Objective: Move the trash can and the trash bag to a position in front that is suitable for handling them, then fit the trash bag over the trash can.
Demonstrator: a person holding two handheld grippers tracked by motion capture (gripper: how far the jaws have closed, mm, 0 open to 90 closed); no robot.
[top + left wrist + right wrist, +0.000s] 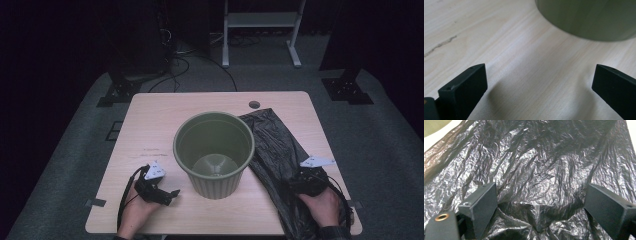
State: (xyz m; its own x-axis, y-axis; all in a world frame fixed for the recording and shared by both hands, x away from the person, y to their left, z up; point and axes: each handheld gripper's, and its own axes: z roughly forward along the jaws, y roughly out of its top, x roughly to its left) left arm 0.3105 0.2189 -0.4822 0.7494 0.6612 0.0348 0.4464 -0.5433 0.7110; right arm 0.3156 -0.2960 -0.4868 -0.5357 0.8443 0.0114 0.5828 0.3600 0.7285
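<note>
- Left gripper view: your left gripper (539,85) hovers low over bare wood with its jaws spread wide and nothing between them; the olive-green bin (589,17) stands just ahead
- Right gripper view: your right gripper (540,207) has its jaws spread too, set down over the crumpled black bin bag (536,165)
- High view: the bin stands upright and empty at the middle of the table (150,115), the bag lying flat against its right side, a hand behind each gripper

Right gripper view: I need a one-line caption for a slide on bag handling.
Open right gripper poised low over a crinkled black plastic bag spread on the table.
</note>
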